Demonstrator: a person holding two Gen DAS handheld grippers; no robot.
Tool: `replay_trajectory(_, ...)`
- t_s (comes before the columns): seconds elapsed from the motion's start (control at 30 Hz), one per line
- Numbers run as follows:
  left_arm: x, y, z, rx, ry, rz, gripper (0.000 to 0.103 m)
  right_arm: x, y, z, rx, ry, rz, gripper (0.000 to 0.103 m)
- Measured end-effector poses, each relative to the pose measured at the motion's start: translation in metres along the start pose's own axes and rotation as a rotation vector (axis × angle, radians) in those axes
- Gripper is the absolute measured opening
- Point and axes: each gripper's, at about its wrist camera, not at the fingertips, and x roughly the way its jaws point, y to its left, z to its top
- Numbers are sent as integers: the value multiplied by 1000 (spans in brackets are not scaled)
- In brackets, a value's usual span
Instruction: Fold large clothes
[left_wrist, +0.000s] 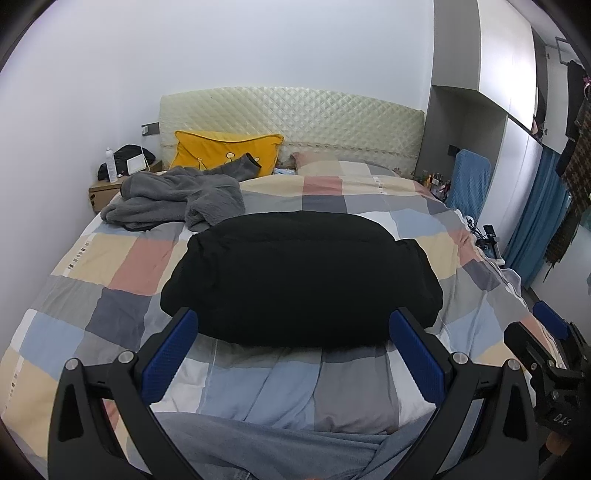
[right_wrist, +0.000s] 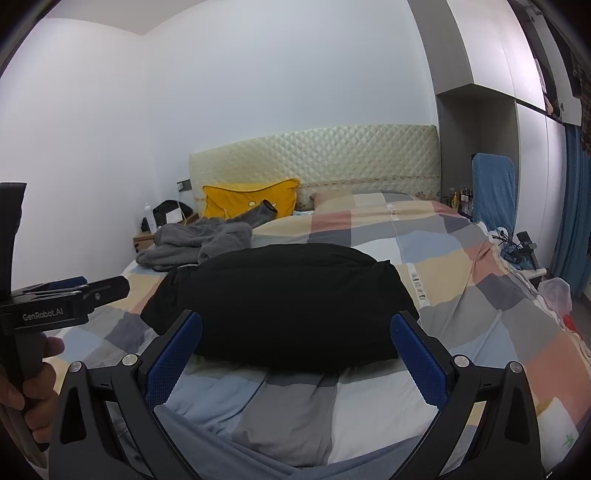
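A folded black garment (left_wrist: 301, 277) lies flat in the middle of the bed on a checked quilt (left_wrist: 110, 266); it also shows in the right wrist view (right_wrist: 284, 317). My left gripper (left_wrist: 293, 325) is open and empty, held just short of the garment's near edge. My right gripper (right_wrist: 295, 328) is open and empty too, also just short of the near edge. The right gripper shows at the right edge of the left wrist view (left_wrist: 550, 328). The left gripper shows at the left edge of the right wrist view (right_wrist: 70, 291), held by a hand.
A crumpled grey fleece garment (left_wrist: 177, 197) lies at the far left of the bed near a yellow pillow (left_wrist: 225, 149). A nightstand (left_wrist: 105, 190) with a bottle stands at the far left. A blue chair (left_wrist: 469, 181) and a wardrobe stand on the right.
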Motion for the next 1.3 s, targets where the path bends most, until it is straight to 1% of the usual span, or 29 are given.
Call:
replay_trajectory(0.1,2,-1,-1,-1,14,-18,103,-1,-1,0,3,-4,-3,103)
replay_trajectory(0.17,4,-1,-2,-3,22,-16,103,0,-1,0,1,-11,-15,103)
replay_trajectory(0.27,5,0,-4,-7,28,-17,103,2,-3,0,6,-4,-10,103)
replay_trajectory(0.5,6,0,-7,8,22,11,103,5,-4,-7,17,2,-27,103)
replay_trajectory(0.7,8,-1,-10,2,33,7,103,6,-7,-6,23,6,-26,103)
replay_trajectory(1.3,5,2,-13,-3,32,-10,103,4,-6,-6,-8,-5,-38,103)
